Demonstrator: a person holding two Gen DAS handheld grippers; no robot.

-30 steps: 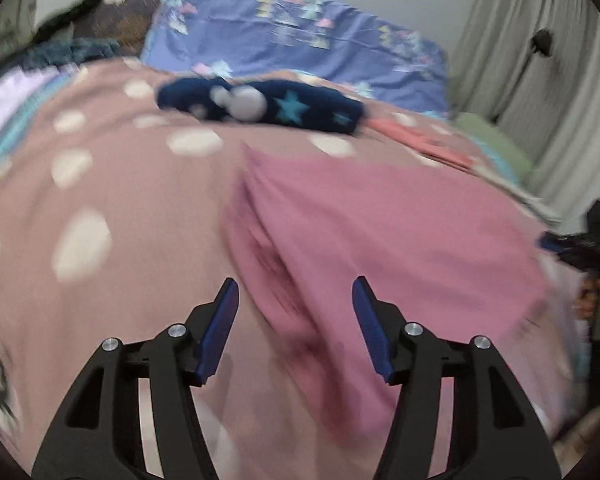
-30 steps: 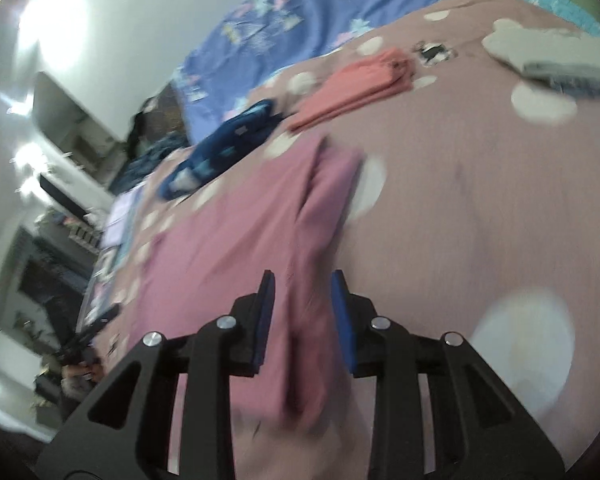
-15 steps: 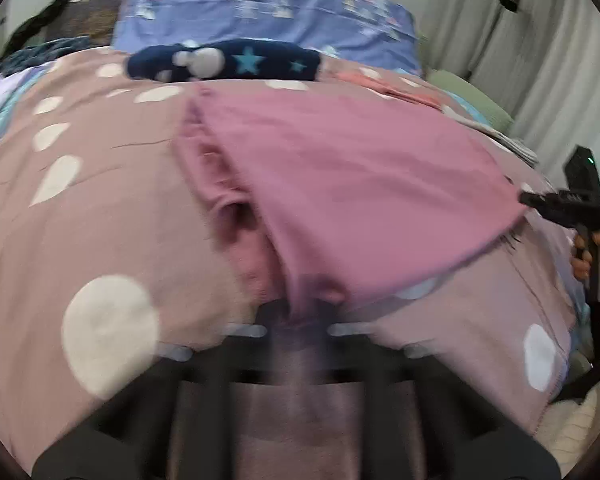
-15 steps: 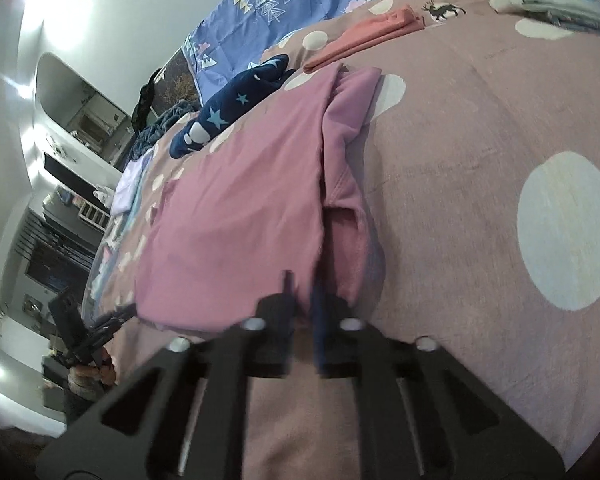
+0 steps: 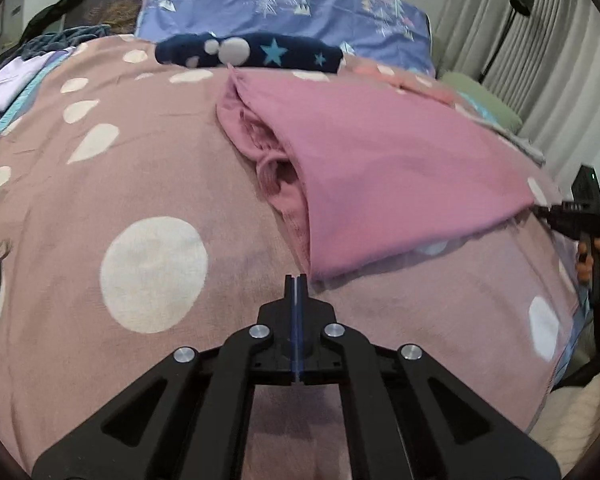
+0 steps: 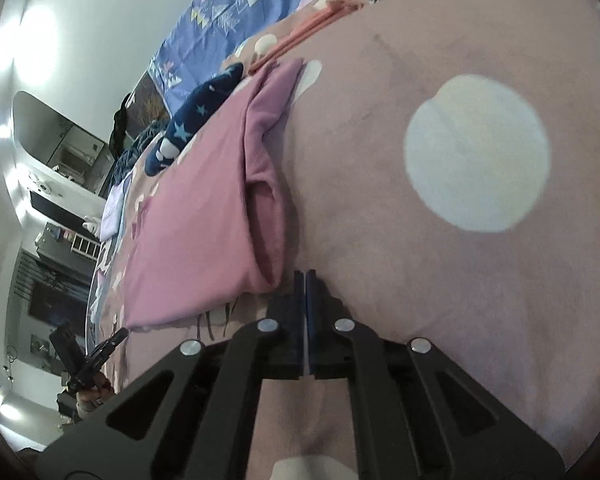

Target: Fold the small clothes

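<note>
A pink garment (image 5: 380, 168) lies folded over on the pink spotted bedspread (image 5: 100, 184). It also shows in the right wrist view (image 6: 204, 224). My left gripper (image 5: 296, 280) is shut, with its tips just short of the garment's near corner and nothing between them. My right gripper (image 6: 305, 276) is shut and empty, right beside the garment's other near corner. The right gripper also shows at the far right of the left wrist view (image 5: 556, 212), at the garment's edge. The left gripper shows small at the lower left of the right wrist view (image 6: 116, 336).
A navy star-print garment (image 5: 252, 52) lies beyond the pink one. A coral folded garment (image 6: 312, 28) lies further back. A blue patterned pillow (image 5: 284, 4) is at the head of the bed. Pale clothes (image 5: 8, 80) lie at the left. Curtains (image 5: 540, 40) hang on the right.
Both grippers have closed and pulled back toward the near bed edge. The pink garment now lies folded and flat, free of both grippers.
</note>
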